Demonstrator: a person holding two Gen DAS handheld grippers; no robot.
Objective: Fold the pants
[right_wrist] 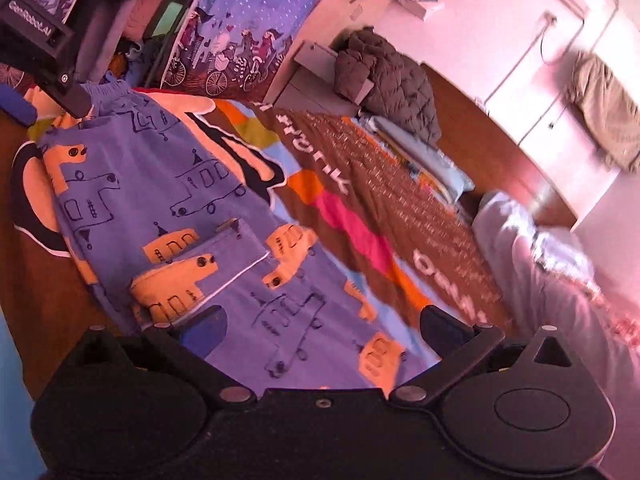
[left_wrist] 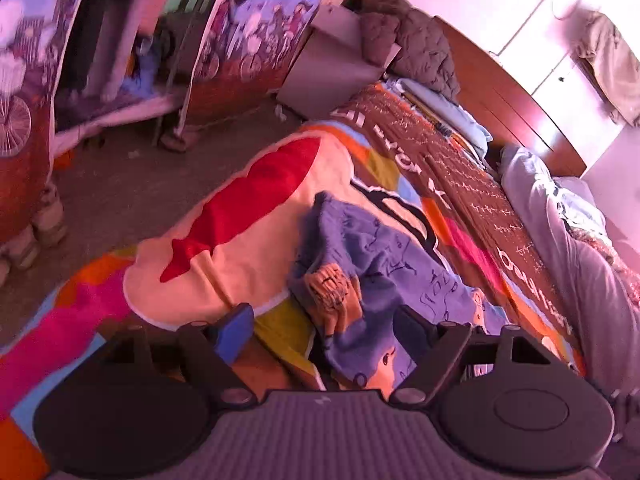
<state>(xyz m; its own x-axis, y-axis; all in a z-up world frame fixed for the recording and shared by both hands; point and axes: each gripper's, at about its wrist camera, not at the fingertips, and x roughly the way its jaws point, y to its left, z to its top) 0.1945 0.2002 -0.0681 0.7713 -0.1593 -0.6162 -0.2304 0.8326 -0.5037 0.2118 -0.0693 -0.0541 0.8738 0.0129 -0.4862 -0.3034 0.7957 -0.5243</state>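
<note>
Blue pants (right_wrist: pixel 180 200) printed with orange vehicles lie spread on a colourful blanket (right_wrist: pixel 352 232) on the bed. The elastic waistband (right_wrist: pixel 112 90) is at the far end and a pocket faces up. My right gripper (right_wrist: pixel 324 326) hovers open over the near leg end, and cloth shows under the gap between its fingers. My left gripper (right_wrist: pixel 48 108) is at the waistband corner, seen at the upper left. In the left wrist view the pants (left_wrist: pixel 372 272) look bunched. My left gripper (left_wrist: pixel 324 332) stands open there, with folds of cloth lying between its jaws and the pads not pressing on them.
A brown quilt (left_wrist: pixel 460 168) and a grey duvet (left_wrist: pixel 568 248) lie to the right, against a wooden headboard (left_wrist: pixel 500 80). A padded jacket (right_wrist: pixel 392 76) is heaped on a bedside cabinet. The floor (left_wrist: pixel 120 184) and a printed wardrobe curtain (left_wrist: pixel 256 40) are to the left.
</note>
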